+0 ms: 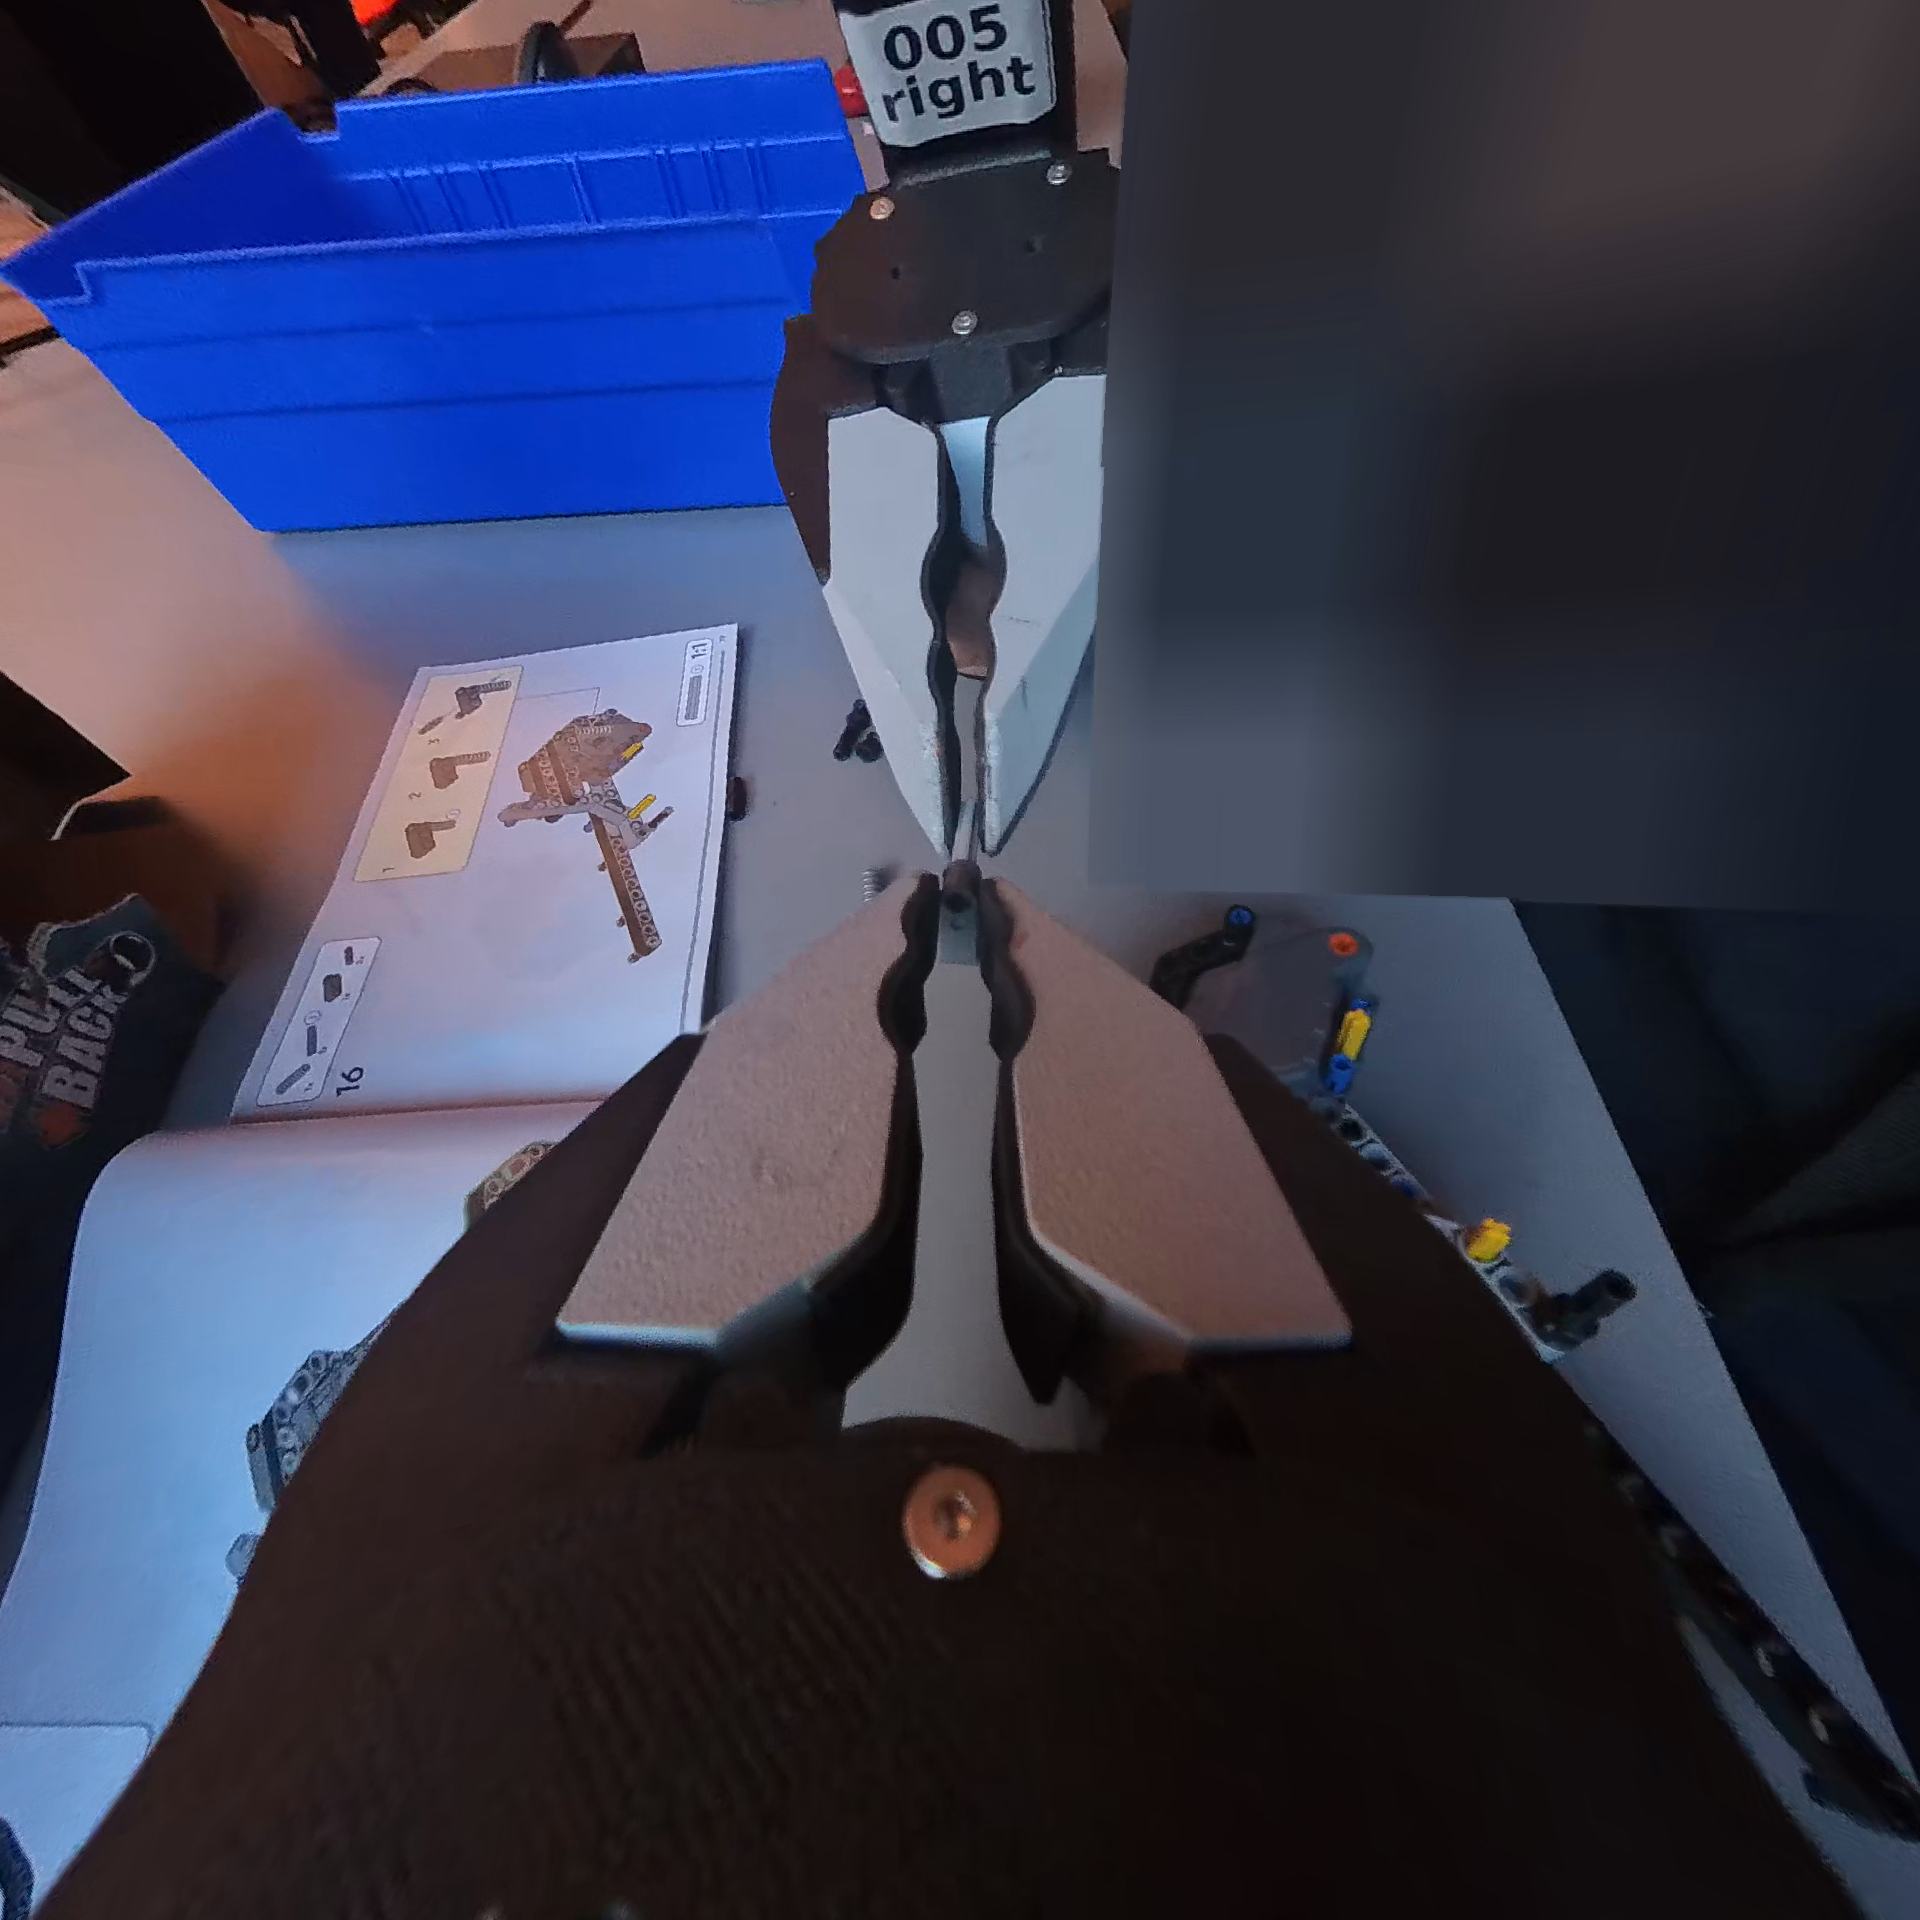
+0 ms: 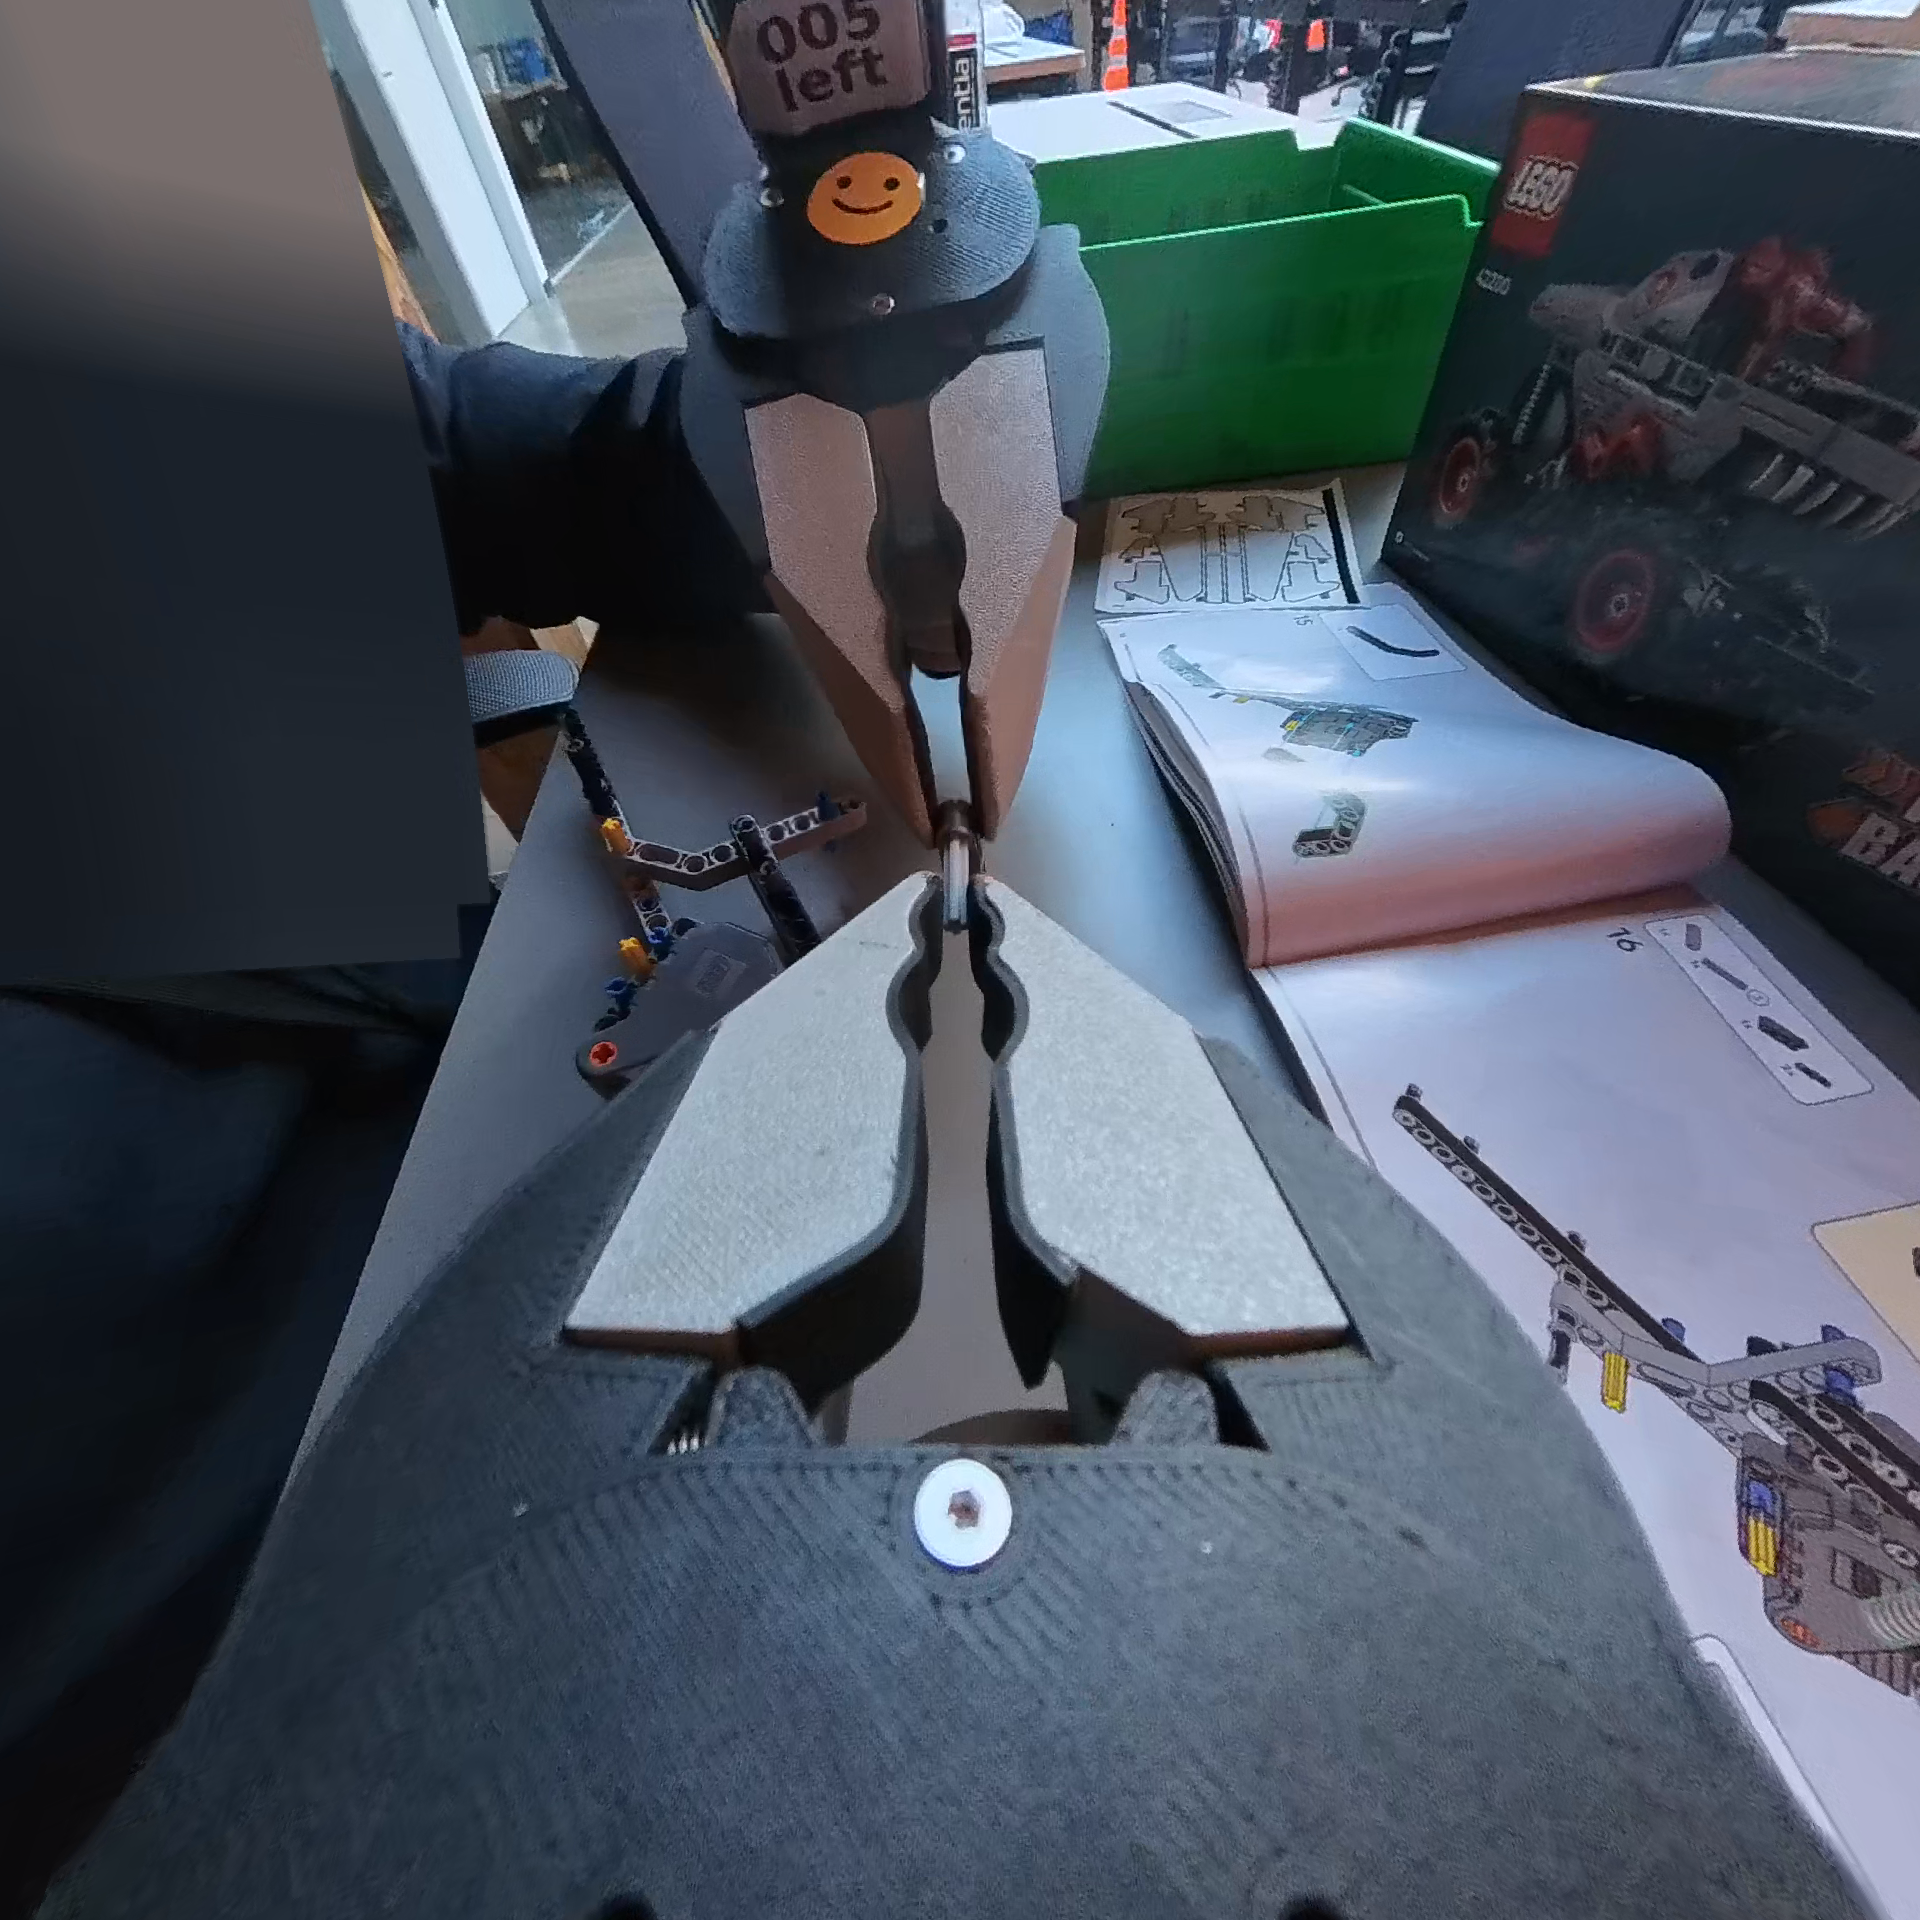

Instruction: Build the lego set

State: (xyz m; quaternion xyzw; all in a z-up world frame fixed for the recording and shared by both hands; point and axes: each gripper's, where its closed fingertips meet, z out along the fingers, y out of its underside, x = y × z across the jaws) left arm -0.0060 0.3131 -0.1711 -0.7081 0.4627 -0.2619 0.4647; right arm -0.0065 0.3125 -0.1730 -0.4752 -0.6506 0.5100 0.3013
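Tip to tip above the grey table (image 1: 499, 582), my left gripper (image 1: 957, 902) pinched a small dark connector piece (image 1: 956, 900) while my right gripper (image 2: 958, 902) was clamped on a light grey axle (image 2: 954, 889), the two parts meeting end to end. The half-built chassis (image 2: 717, 862) lay at the table edge beside them, the open instruction booklet (image 1: 540, 862) on the other side, near a blue bin (image 1: 468, 301).
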